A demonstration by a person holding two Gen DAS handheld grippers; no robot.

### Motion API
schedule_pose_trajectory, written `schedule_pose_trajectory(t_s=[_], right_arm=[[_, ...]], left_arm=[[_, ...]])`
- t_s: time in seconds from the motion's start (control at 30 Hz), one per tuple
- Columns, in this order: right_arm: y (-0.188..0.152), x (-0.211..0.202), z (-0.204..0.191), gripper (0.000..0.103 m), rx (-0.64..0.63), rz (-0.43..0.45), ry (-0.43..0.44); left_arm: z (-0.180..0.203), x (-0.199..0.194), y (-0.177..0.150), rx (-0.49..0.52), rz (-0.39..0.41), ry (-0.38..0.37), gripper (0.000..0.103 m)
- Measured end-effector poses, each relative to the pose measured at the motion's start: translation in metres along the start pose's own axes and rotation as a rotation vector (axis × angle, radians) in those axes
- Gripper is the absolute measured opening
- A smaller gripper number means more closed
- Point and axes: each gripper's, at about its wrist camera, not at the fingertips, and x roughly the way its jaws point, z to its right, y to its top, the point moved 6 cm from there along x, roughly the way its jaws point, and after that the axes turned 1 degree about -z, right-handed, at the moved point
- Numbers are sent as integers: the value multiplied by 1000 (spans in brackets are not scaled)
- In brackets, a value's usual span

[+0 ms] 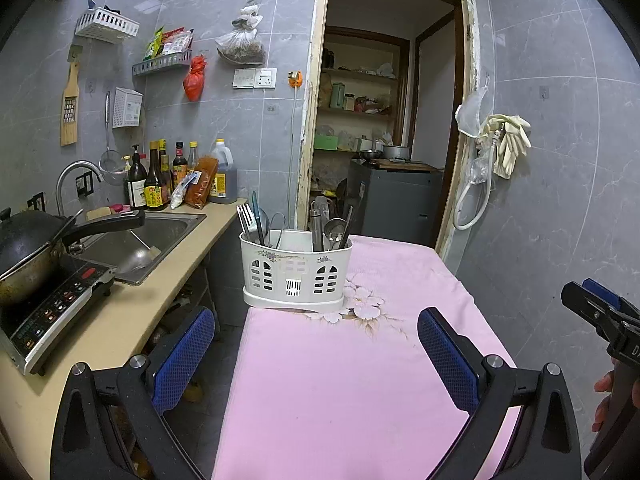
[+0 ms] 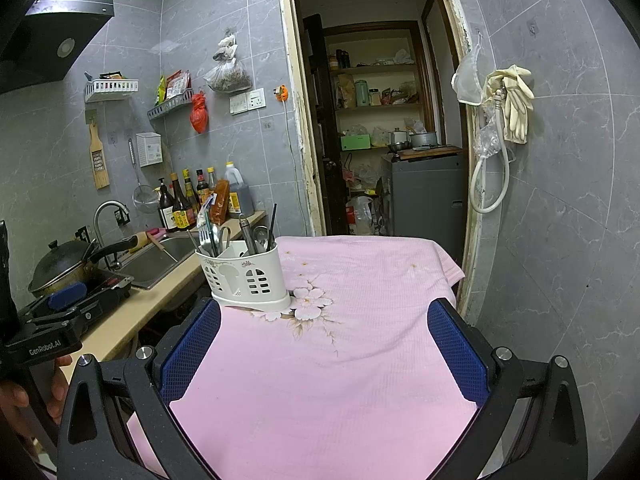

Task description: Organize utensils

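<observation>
White utensil caddy [image 1: 296, 272] standing upright at the far left edge of the pink-clothed counter [image 1: 340, 380], holding forks [image 1: 246, 220], a spoon [image 1: 334, 230] and other utensils. Left gripper [image 1: 316, 356] and right gripper [image 2: 324, 348] — both with jaws spread wide and empty — hover above the cloth, well short of the caddy, which lies ahead of the left jaws and ahead-left of the right.

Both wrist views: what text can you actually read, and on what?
"GenRobot.AI": left gripper's black body, seen in the right wrist view.
"DA", cut off by the frame edge: right gripper's body, left wrist view.
Sauce bottle labels, induction cooker panel: too small to read.
</observation>
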Motion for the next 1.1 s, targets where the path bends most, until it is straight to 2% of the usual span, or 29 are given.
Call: schedule_pose_trajectory(t_s=[1.1], right_arm=[[-8, 0, -9, 102, -1, -6, -2]], left_arm=[[-2, 0, 0, 2, 1, -1, 102]])
